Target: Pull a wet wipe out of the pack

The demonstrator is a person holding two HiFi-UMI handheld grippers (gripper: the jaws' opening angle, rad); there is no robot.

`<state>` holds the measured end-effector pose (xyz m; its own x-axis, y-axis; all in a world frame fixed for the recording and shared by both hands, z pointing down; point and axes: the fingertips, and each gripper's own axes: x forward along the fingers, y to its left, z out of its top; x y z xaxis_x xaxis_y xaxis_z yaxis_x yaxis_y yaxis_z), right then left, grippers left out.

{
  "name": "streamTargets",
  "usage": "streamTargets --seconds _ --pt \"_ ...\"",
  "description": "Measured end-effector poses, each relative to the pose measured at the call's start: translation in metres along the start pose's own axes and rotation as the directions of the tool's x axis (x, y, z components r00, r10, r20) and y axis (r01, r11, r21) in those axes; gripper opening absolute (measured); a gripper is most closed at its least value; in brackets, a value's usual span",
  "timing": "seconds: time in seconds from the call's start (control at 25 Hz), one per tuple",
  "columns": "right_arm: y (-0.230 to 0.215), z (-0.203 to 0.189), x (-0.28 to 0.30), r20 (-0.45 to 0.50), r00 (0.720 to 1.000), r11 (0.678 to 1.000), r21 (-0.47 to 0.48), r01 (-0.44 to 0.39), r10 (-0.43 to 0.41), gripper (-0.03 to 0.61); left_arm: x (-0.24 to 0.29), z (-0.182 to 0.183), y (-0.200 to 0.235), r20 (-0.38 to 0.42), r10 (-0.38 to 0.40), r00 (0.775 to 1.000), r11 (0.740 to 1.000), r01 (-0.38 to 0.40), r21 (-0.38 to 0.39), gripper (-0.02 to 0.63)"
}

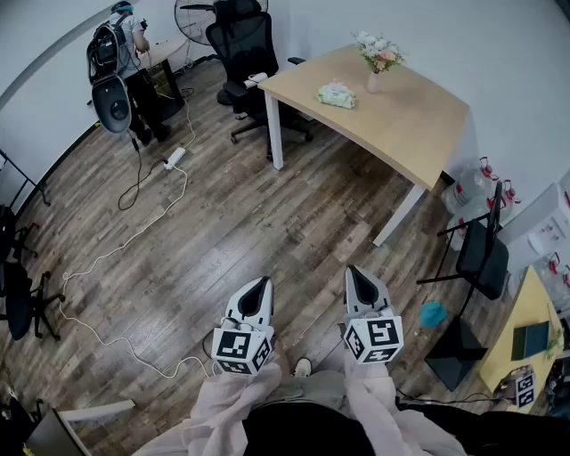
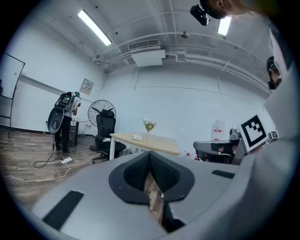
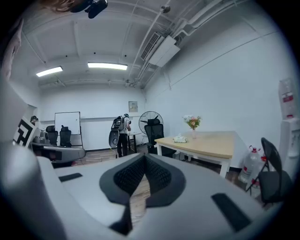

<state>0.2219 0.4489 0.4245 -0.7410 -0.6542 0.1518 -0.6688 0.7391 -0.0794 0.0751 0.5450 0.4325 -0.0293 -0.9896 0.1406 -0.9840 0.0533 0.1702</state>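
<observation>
Left tongs [image 1: 264,283] and right tongs [image 1: 354,272]: both pressed together, nothing between them, side by side over the wood floor [image 1: 223,223]. Wet wipe pack [image 1: 337,95] lies on the tabletop [image 1: 419,120] beside the flower vase [image 1: 375,80], well apart from my tongs.

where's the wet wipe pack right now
In the head view the wet wipe pack lies on the wooden table, upper centre-right, just left of the flower vase.

Dark wood-plank floor [image 1: 267,232], plain white walls [image 1: 499,44], pale wooden tabletop [image 1: 419,116] on white legs, black office chair [image 1: 245,53] beside it, standing fan [image 1: 191,13] behind, white cable [image 1: 134,240] trailing across floor, whiteboard [image 3: 67,123], ceiling strip lights [image 3: 107,66] lit
</observation>
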Motion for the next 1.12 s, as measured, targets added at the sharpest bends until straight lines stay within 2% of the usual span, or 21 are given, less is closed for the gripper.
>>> streamTargets --seconds 0.24,0.56,0.76,1.12 --pt "0.019 0.005 0.011 0.007 1.0 1.0 -0.01 -0.001 0.002 0.009 -0.009 0.003 0.022 0.011 0.005 1.0 1.0 -0.005 -0.017 0.012" --pt "0.026 0.03 0.052 0.046 0.995 0.996 0.034 0.084 -0.085 0.014 0.014 0.033 0.068 0.017 -0.03 0.999 0.999 0.031 -0.026 0.012" --pt "0.028 0.029 0.067 0.053 0.987 0.988 0.043 0.15 -0.152 0.014 0.028 0.042 0.091 0.028 -0.054 0.998 0.999 0.054 -0.005 0.012" --pt "0.028 0.025 0.08 0.007 0.989 0.988 0.036 0.151 -0.151 0.014 0.052 0.04 0.095 0.012 -0.092 0.996 0.996 0.092 -0.016 0.012"
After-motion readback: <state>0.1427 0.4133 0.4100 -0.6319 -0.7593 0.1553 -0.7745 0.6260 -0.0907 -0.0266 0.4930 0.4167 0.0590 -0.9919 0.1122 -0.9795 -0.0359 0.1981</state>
